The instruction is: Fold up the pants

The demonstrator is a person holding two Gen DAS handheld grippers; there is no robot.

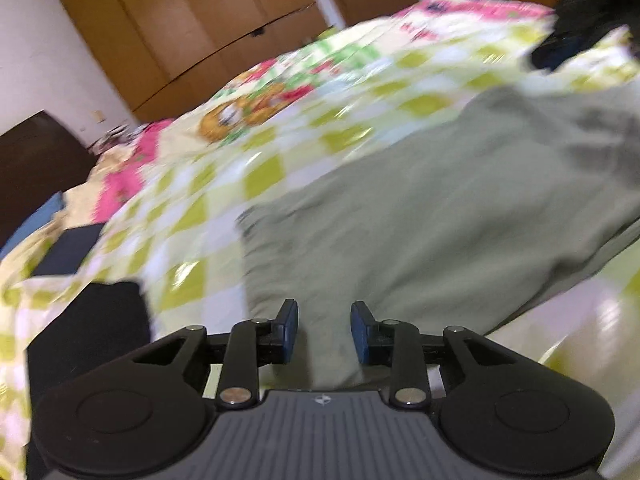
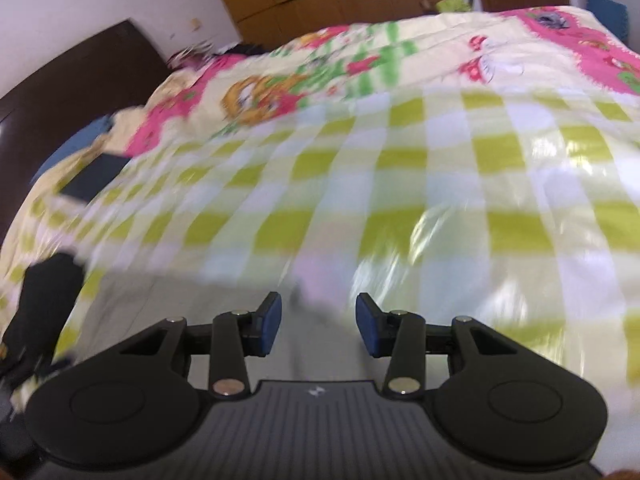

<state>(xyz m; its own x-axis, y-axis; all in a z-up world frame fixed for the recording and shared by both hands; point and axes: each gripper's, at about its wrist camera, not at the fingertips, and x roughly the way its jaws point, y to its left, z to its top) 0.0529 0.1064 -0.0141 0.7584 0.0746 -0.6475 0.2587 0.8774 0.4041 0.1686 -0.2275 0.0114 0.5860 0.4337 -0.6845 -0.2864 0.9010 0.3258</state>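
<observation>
Your left gripper (image 1: 324,330) has its blue pads spread apart with nothing between them, poised over the near edge of the pants (image 1: 440,208). The pants are a grey-green spread of cloth lying on the checked bedspread (image 1: 260,176), filling the right and middle of the left wrist view. Their left edge runs from near your left pad away toward a far corner, and left of that edge the green-and-white checks lie bare. The far edge of the pants slants up to the right, with open bedspread beyond it as far as the cartoon print. A dark shape (image 1: 580,20) sits at the far right corner, too blurred to name.

Your right gripper (image 2: 319,326) also stands with its pads apart and empty. Pale greyish cloth shows just under and near it, but blur keeps you from telling its edge. Ahead and to the right the bedspread (image 2: 400,160) runs wide and bare to the far side. A black object (image 2: 44,304) lies at the near left, and the dark headboard (image 2: 76,76) stands at the far left.
</observation>
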